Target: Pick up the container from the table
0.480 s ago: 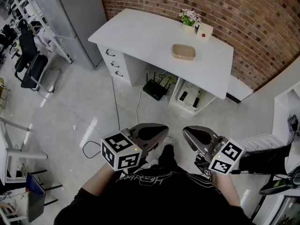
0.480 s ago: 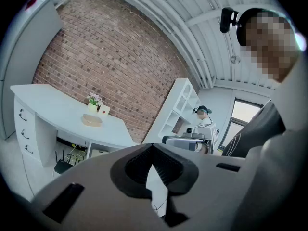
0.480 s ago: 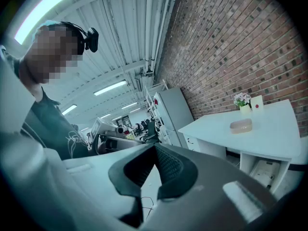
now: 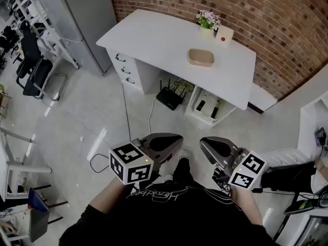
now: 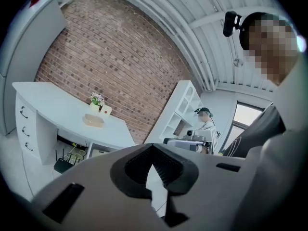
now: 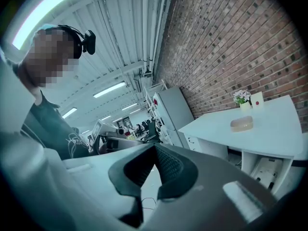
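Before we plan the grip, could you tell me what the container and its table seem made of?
The container looks like pale beige plastic, perhaps slightly translucent, with rounded corners; it is too small to be sure. The table appears to be white laminated board, smooth and matte: flat even colour, crisp edges.

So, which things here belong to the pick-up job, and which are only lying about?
For the job: container, table, left gripper and right gripper, both with jaws shut and empty.
Lying about: flower pot, white box with a red dot, router under the table, chair.
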`<action>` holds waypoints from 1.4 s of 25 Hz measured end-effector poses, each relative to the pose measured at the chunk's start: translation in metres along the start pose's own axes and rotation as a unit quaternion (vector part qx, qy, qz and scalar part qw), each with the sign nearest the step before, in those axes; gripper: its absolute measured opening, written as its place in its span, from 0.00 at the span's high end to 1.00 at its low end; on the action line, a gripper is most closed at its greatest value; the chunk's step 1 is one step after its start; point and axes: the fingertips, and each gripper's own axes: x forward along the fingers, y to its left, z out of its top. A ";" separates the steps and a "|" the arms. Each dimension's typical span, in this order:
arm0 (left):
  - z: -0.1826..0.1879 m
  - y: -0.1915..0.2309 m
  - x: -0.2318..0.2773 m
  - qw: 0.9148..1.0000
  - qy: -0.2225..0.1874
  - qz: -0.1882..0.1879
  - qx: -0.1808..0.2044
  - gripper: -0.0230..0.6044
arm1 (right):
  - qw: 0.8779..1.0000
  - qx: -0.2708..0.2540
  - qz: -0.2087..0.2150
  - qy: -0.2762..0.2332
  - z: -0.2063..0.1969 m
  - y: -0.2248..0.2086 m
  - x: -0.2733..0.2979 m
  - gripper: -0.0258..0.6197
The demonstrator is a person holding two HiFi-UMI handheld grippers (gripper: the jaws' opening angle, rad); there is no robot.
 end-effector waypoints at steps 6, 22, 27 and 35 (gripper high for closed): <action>0.001 0.016 0.011 1.000 0.005 0.016 -0.022 0.96 | 1.000 0.022 0.006 0.003 0.001 -0.018 0.007 0.95; 0.050 0.066 0.099 0.999 0.019 0.020 -0.046 0.96 | 0.998 0.062 0.005 -0.007 0.045 -0.125 0.009 0.95; 0.078 0.081 0.137 0.999 0.030 0.020 -0.032 0.96 | 0.998 0.065 0.006 -0.025 0.075 -0.166 0.008 0.95; 0.116 0.089 0.180 1.000 0.010 0.025 -0.014 0.96 | 0.998 0.039 0.014 -0.036 0.115 -0.210 0.003 0.95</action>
